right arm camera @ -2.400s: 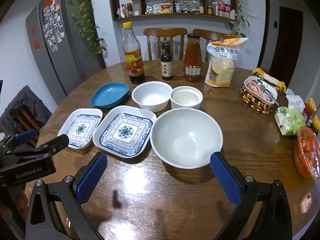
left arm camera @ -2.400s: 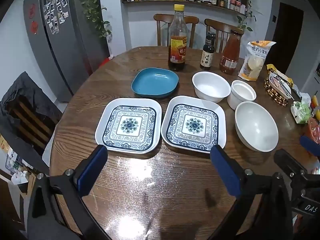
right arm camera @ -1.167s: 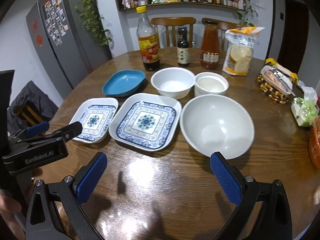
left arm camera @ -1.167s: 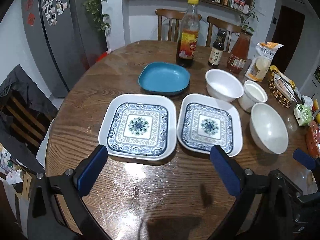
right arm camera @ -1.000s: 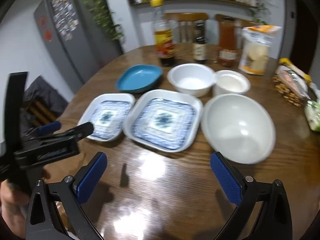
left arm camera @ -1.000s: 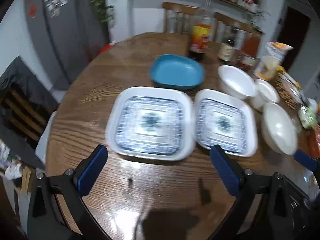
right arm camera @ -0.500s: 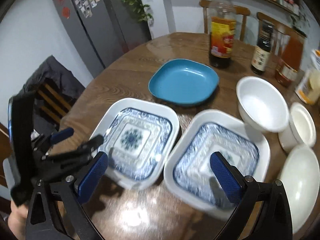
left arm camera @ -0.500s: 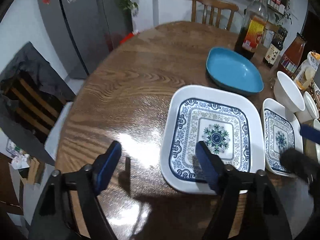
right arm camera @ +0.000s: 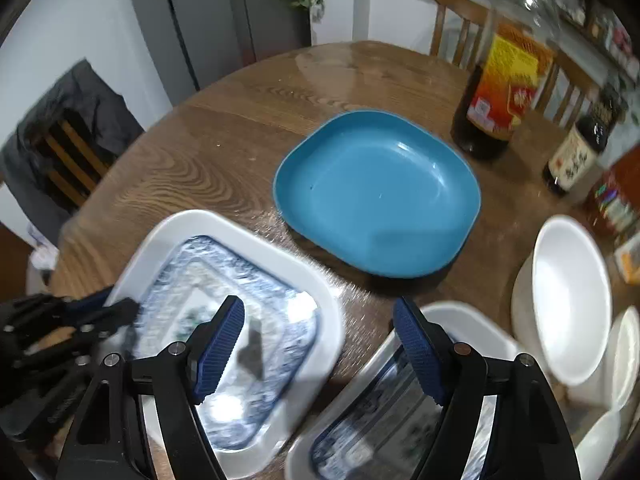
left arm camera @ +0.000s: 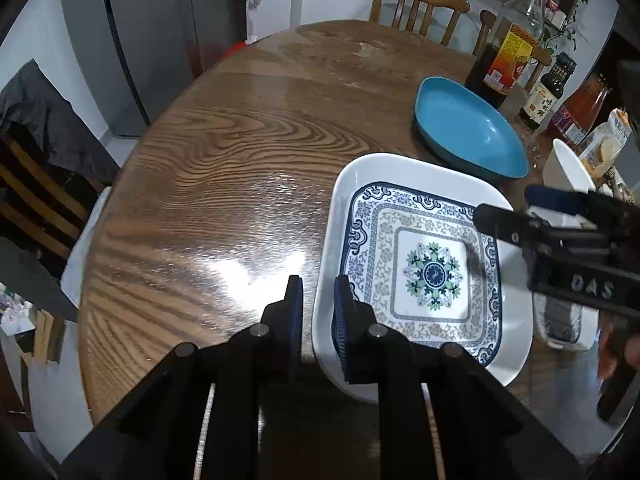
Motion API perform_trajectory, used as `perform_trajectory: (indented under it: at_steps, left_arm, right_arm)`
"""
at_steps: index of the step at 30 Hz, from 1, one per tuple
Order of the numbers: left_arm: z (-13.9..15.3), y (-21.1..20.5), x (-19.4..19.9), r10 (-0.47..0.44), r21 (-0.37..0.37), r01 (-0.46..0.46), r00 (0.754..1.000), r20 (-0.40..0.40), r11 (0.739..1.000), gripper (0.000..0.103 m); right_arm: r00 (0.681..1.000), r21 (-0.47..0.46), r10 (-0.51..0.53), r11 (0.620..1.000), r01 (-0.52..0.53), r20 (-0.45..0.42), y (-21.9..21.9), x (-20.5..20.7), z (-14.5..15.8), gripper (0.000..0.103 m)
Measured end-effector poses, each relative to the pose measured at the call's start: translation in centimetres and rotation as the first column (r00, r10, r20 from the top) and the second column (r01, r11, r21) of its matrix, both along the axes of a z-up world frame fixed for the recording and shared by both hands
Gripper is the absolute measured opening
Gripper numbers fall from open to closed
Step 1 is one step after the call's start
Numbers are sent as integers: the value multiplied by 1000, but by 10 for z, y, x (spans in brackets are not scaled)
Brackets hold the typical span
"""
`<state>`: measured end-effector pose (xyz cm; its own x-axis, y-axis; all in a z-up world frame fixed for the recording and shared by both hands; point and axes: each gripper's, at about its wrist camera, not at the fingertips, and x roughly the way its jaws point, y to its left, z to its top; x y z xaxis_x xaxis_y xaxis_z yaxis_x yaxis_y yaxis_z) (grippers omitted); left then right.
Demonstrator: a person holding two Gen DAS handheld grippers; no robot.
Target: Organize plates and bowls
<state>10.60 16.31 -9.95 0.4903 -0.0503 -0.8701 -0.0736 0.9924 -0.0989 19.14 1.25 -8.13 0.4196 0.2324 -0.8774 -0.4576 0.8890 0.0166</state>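
We are only starting: nothing is stacked yet. Our left gripper [left arm camera: 316,300] is closing on the near rim of the left plate [left arm camera: 424,264] on the table [left arm camera: 224,168]; our right gripper [right arm camera: 318,348], empty, narrows over the plates' gap.
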Motion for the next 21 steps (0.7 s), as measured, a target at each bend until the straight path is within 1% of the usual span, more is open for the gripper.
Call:
perform_trajectory:
  at_steps: [3,4,6,7,8,9,11,14,17,18,21]
  left_arm:
    - [1,8,-3,20,-25,-20,1000,-14,999,15]
    - [2,11,-5,25,-43,-26,999,-23,999,13]
    - [2,15,-10,26,-54,-27,999,-25,998,13]
    - [3,16,-13,26,-56,-27,999,-24,998,13]
    - [3,17,-16,29,-56,-30,999,-23,998,9]
    - [3,17,-19,38,-51,-39,999,-23,998,11]
    - [4,24,-25,68,-45,-69,997,-21,997,10]
    - [5,36,-38,96,-76,-98,995,-28,992,10]
    - [8,40,-54,104,-61,-106,994,-31,993,10]
    - [8,37,-52,106,-57,-107,994,-32,993,10]
    - [8,40,-65,113,-57,-115,993,-42,992,11]
  right_arm:
    - [998,-20,44,999,-44,-42,6,1,-10,65]
    - [996,-11,62,998,-63,-59,9,0,-13,56]
    - [993,5,96,995,-96,-64,14,-2,-13,47]
    - [991,15,115,993,-115,-69,18,-4,-13,33]
    - [991,11,119,993,-118,-63,21,-6,-12,25]
    - [991,8,121,993,-121,-64,24,-8,-13,21]
    - [991,35,113,993,-111,-75,25,-13,-13,12]
    - [989,87,113,991,-105,-92,28,-27,-9,11]
    - [989,115,115,988,-104,-95,29,-44,0,11]
    - [988,122,114,987,-102,-100,29,-49,2,11]
    - [986,141,115,985,-97,-123,26,-65,1,11]
